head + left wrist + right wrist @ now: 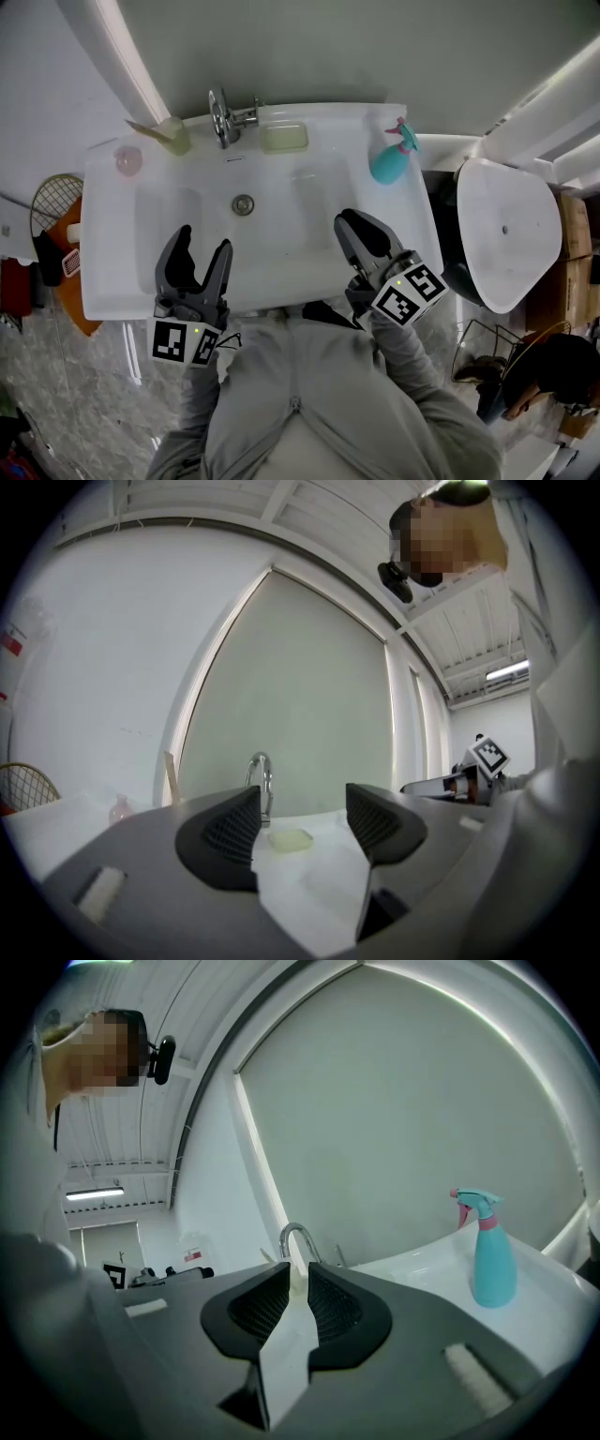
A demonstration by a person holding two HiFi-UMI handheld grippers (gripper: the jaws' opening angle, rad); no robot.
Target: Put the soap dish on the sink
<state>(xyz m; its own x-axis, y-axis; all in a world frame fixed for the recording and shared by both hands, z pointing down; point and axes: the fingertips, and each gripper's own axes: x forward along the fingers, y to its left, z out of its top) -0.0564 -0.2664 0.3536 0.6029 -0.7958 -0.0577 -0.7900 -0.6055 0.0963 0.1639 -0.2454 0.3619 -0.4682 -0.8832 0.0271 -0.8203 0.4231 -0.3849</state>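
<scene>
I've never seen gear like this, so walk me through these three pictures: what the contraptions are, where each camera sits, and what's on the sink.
There is no robot here. A person holds a two-jaw gripper in each hand, and the cubes with square markers are part of the grippers. The head view comes from a camera on the person's head, looking down at a white sink. The other two views come from a camera riding on each gripper, looking along its jaws. The left gripper has its jaws apart. The right gripper has its jaws almost together. Neither holds anything. On the sink's back ledge stand a faucet, a pale soap dish just right of it, a teal spray bottle further right, and a beige cup on the left.
</scene>
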